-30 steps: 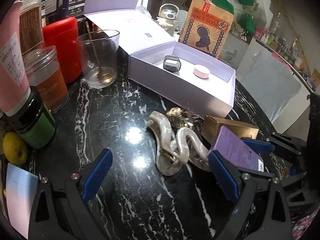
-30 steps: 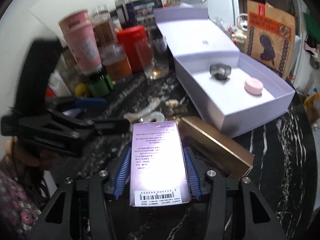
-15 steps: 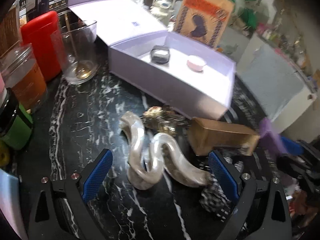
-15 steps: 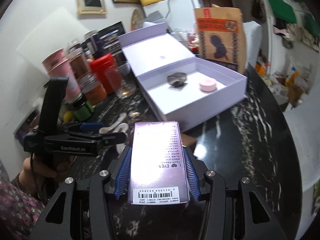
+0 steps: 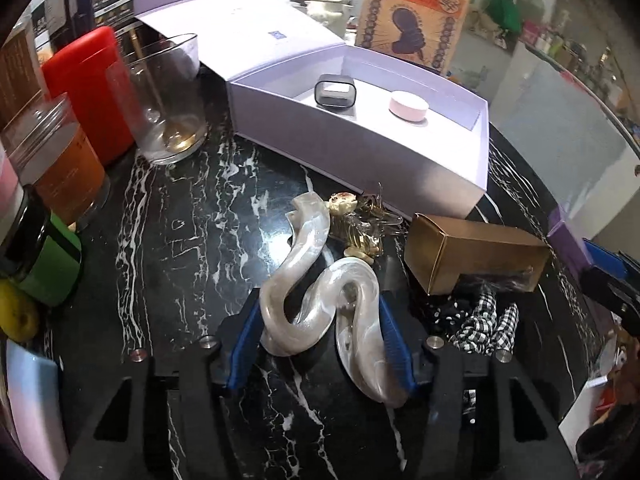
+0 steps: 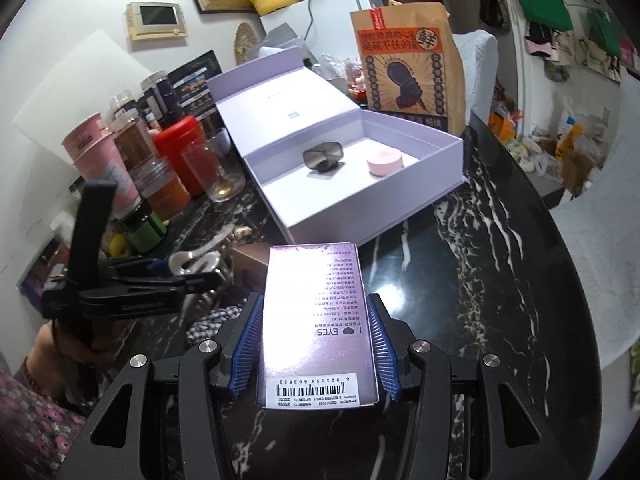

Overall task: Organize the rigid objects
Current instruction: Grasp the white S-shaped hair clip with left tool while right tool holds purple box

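The left gripper [image 5: 318, 344] is closing, and its blue pads are pressed on the pearly hair clip [image 5: 320, 304] on the black table [image 5: 180, 240]. The purple box [image 6: 316, 324] is pinched by the right gripper [image 6: 316, 350]. The open white box [image 5: 360, 152] is seen at twelve o'clock.

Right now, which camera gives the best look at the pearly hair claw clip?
The left wrist view: the hair claw clip fills the centre, between the closing left hand-held gripper pads. The right wrist view shows only a small sliver behind that gripper.
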Motion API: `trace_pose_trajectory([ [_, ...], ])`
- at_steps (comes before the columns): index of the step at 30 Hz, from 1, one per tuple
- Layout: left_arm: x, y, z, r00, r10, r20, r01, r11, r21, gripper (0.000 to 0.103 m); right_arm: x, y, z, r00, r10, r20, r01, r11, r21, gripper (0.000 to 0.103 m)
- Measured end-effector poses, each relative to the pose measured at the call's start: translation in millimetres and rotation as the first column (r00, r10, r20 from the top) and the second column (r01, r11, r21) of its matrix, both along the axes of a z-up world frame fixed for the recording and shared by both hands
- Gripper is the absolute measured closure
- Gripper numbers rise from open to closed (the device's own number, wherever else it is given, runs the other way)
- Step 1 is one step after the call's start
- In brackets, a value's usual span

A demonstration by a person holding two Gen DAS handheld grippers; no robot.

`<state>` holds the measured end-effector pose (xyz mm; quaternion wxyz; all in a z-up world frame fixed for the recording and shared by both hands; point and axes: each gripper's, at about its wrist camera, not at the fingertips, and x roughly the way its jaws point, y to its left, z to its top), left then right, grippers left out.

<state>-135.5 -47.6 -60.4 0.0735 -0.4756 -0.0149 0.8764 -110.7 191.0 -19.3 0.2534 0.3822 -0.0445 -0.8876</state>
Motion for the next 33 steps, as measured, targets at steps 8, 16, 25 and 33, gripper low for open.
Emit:
trace_pose_trajectory([
  [8, -10, 2, -3, 0.999, -0.039, -0.015, 0.038, 0.999, -0.013, 0.047, 3, 13, -13, 0.997, -0.065, 0.049, 0.062, 0.997, 0.044, 0.052],
  [16, -15, 22, -10, 0.991, -0.13, -0.043, 0.121, 0.978, -0.173, 0.047, 0, 12, -32, 0.99, -0.101, 0.096, 0.087, 0.987, 0.139, 0.052],
  [25, -26, 5, -16, 0.993, -0.114, -0.016, 0.113, 0.992, -0.051, 0.043, -5, 3, -45, 0.989, -0.104, 0.104, 0.081, 0.975, 0.206, 0.052],
  [33, -24, 5, -16, 0.995, -0.096, -0.025, 0.094, 0.994, -0.059, 0.044, -3, -4, -47, 0.99, -0.115, 0.078, 0.093, 0.965, 0.245, 0.04],
])
